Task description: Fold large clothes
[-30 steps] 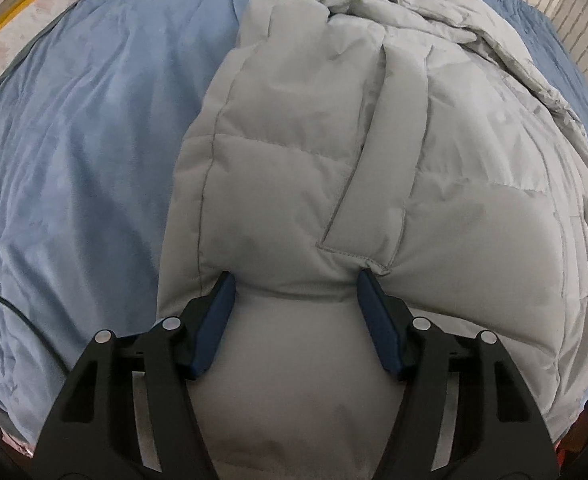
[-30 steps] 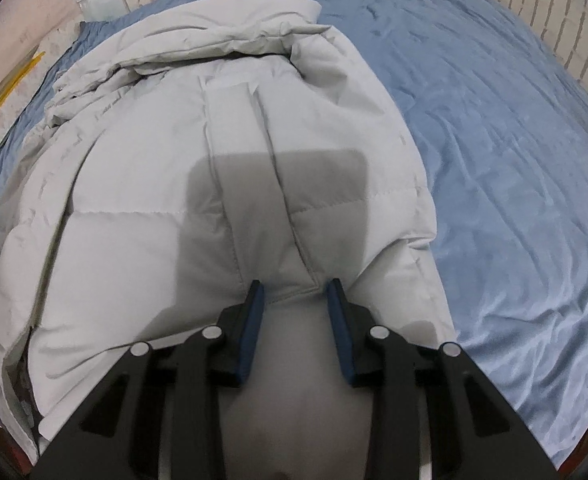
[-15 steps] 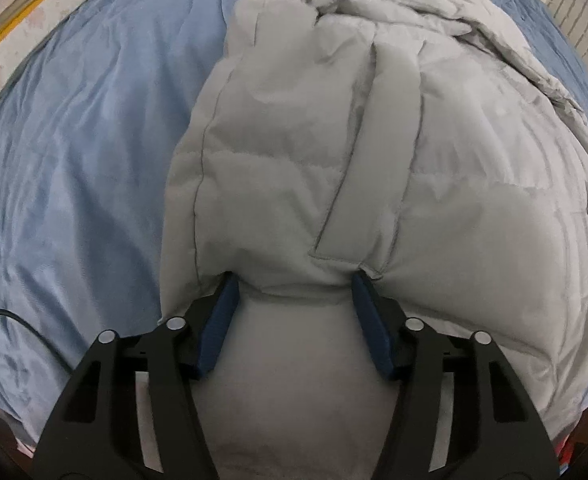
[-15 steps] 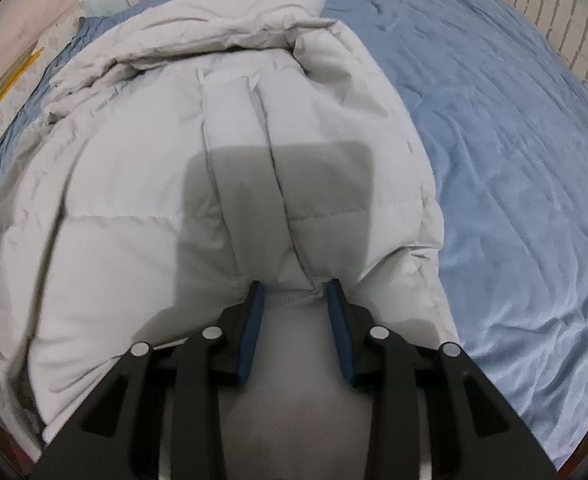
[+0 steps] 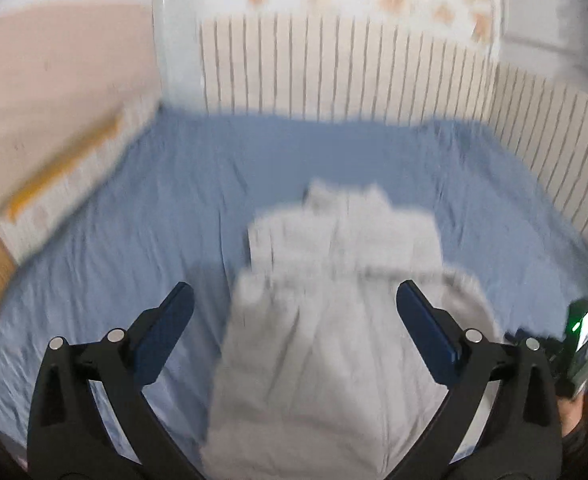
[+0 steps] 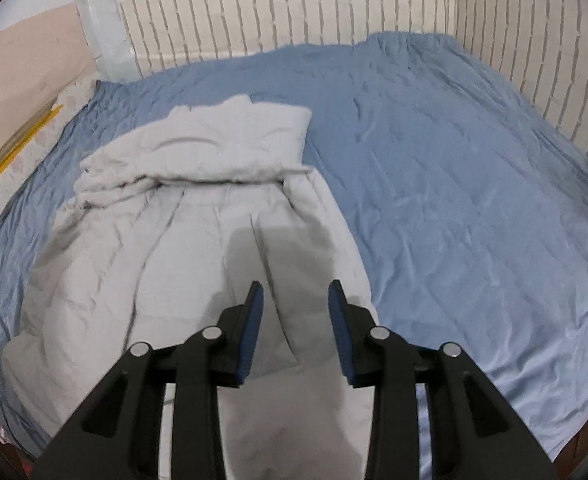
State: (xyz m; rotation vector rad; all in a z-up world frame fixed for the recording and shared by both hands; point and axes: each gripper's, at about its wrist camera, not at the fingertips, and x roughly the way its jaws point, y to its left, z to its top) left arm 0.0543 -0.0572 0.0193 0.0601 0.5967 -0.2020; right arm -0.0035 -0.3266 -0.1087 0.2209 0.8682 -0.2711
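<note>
A pale grey padded jacket (image 5: 334, 320) lies lengthwise on the blue bed sheet (image 5: 133, 220), its folded top at the far end. The left wrist view is blurred. My left gripper (image 5: 294, 292) hangs high above the jacket, its jaws opening wide. The grey cloth shows in the gap between them, but neither blue pad touches it. In the right wrist view the jacket (image 6: 165, 240) rises from the sheet towards my right gripper (image 6: 296, 292), which is shut on the near hem. A strip of cloth is drawn up between its pads.
A striped cream padded wall (image 6: 294, 8) runs along the far and right sides of the bed sheet (image 6: 474, 200). A white-and-yellow edge (image 5: 53, 184) borders the left. The other gripper's body with a green light (image 5: 580, 332) shows at the left view's right edge.
My left gripper has let go of the jacket hem, opened wide and swung up, so the wall now shows. My right gripper has lifted the hem, still shut on it.
</note>
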